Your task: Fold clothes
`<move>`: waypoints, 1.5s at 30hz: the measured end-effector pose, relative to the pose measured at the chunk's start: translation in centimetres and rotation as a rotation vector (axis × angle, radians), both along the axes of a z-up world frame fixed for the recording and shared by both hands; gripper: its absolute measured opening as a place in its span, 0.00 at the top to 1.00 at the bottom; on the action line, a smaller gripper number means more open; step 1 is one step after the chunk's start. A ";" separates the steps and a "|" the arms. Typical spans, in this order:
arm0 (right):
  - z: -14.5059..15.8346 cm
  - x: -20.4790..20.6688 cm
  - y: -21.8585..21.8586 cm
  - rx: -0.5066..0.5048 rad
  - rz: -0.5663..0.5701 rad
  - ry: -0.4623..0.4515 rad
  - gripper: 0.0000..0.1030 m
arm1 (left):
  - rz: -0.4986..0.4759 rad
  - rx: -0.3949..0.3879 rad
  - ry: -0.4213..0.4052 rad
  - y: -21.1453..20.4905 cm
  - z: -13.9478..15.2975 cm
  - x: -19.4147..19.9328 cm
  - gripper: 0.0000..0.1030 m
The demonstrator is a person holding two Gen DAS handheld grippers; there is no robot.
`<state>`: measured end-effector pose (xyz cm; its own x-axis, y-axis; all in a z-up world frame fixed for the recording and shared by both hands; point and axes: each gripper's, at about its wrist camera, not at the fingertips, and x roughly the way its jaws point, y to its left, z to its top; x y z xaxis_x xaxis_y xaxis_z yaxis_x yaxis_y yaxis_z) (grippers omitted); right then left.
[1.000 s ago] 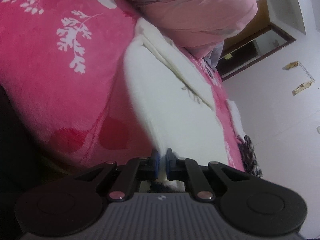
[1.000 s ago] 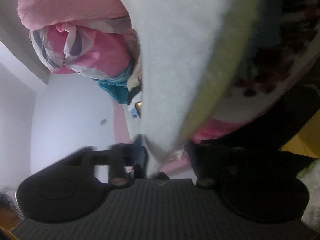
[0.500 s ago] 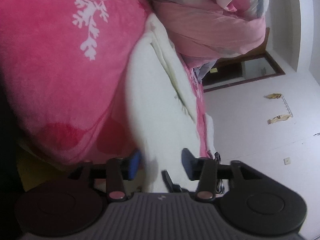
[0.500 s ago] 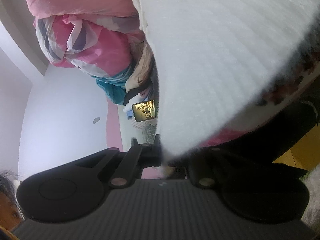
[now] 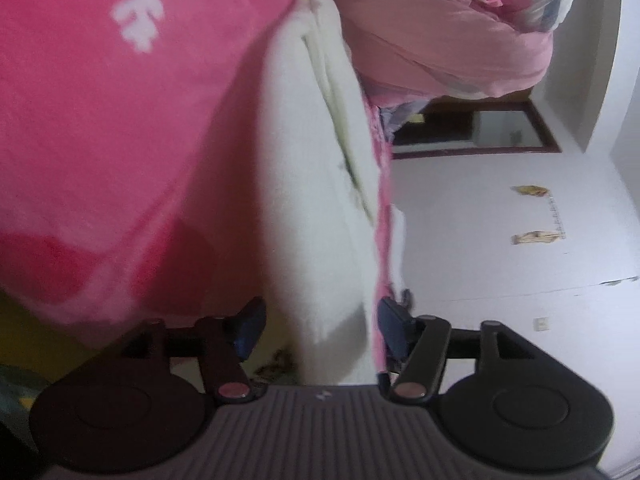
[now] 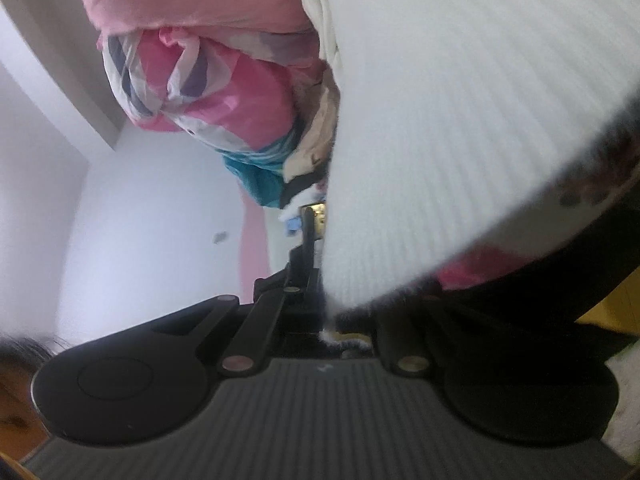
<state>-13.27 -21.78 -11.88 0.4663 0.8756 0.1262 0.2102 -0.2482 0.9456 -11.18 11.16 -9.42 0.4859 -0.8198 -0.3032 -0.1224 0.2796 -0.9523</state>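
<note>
We have the white ribbed fleece garment (image 5: 320, 208) lying on the pink floral bed blanket (image 5: 120, 140), left gripper (image 5: 318, 326) jaws apart astride its edge, right gripper (image 6: 326, 322) jaws pinching its corner for folding.

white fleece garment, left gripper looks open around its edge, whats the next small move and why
Probably draw the left gripper back off the white fleece garment. Its jaws stand wide apart with the hem between them, ungripped, and the garment lies flat on the pink blanket. The right gripper appears to pinch a corner, so it may release next.
</note>
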 end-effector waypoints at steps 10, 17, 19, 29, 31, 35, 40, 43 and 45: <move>-0.9 -0.1 -0.5 0.011 0.034 0.023 0.97 | -0.017 -0.110 -0.017 -2.3 -1.1 1.3 0.43; 1.2 -0.1 -1.7 -0.169 0.068 -0.131 0.94 | -0.068 -0.029 -0.051 -3.4 -0.5 1.7 0.93; 2.3 -0.1 -1.9 -0.293 0.111 -0.178 0.93 | -0.071 0.014 -0.051 -3.4 -0.2 1.7 0.93; 10.0 -3.4 -11.6 -0.910 0.117 -0.392 0.74 | -0.164 0.237 -0.052 -3.1 0.2 1.2 0.90; 9.9 -3.1 -13.8 -0.946 0.055 -0.346 0.67 | -0.171 0.279 -0.053 -3.3 0.2 1.2 0.89; 9.2 -2.2 -18.0 -1.006 -0.057 -0.241 0.60 | -0.178 0.322 -0.068 -3.4 0.4 0.7 0.90; 8.4 -1.1 -23.1 -1.075 -0.197 -0.107 0.59 | -0.189 0.372 -0.090 -3.8 0.8 0.5 0.91; 8.3 -1.7 -22.9 -1.056 -0.201 -0.116 0.61 | -0.196 0.402 -0.104 -4.1 1.1 0.3 0.91; 8.3 -2.2 -22.6 -1.040 -0.199 -0.126 0.65 | -0.201 0.422 -0.113 -4.2 1.2 0.2 0.91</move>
<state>-15.45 -44.36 -3.57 0.6488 0.4902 -0.5820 0.1407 0.6744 0.7248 -10.95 6.94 -8.19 0.3799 -0.7171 -0.5843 0.0713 0.6525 -0.7545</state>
